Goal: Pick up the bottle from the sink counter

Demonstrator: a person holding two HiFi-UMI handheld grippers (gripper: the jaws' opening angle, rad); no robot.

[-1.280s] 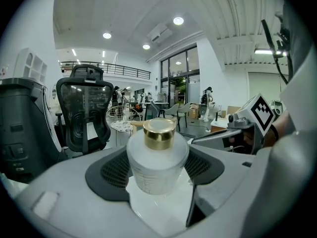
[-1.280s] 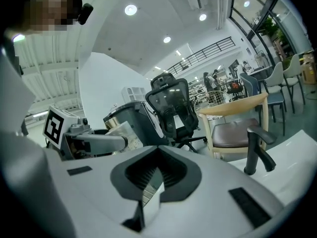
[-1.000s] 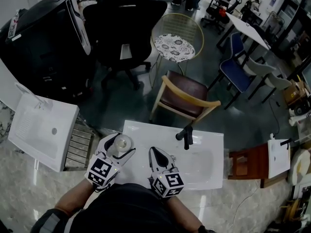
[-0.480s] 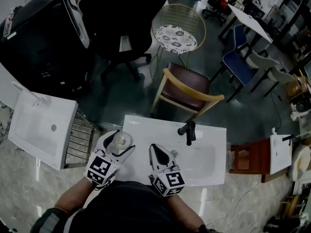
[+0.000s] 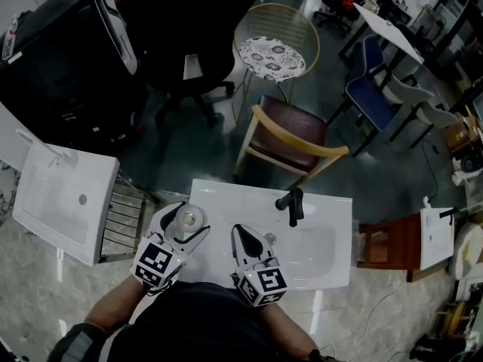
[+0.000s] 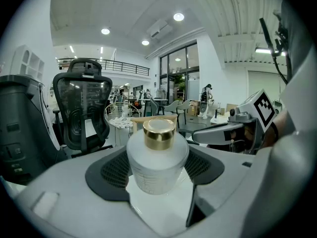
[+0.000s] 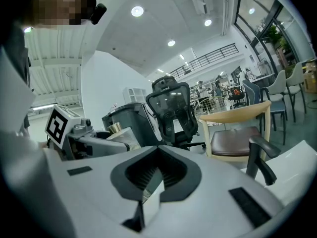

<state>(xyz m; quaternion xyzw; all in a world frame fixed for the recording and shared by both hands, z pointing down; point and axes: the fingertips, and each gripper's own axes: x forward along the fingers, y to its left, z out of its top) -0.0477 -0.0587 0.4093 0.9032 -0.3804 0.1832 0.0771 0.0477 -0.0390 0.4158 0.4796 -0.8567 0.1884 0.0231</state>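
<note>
Bottle [image 6: 157, 158]: squat frosted-white body, gold cap [image 6: 159, 133]; upright; base seemingly resting on the white sink counter [image 5: 226, 196] at its left edge; sits between left gripper [image 5: 186, 219] jaws, pads apparently touching both sides.

Right claw [image 7: 154, 175], jaws together, before a wooden chair [image 7: 233, 140].

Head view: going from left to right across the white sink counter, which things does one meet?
Left gripper, shut on the bottle → right gripper, shut and empty → black faucet.
</note>
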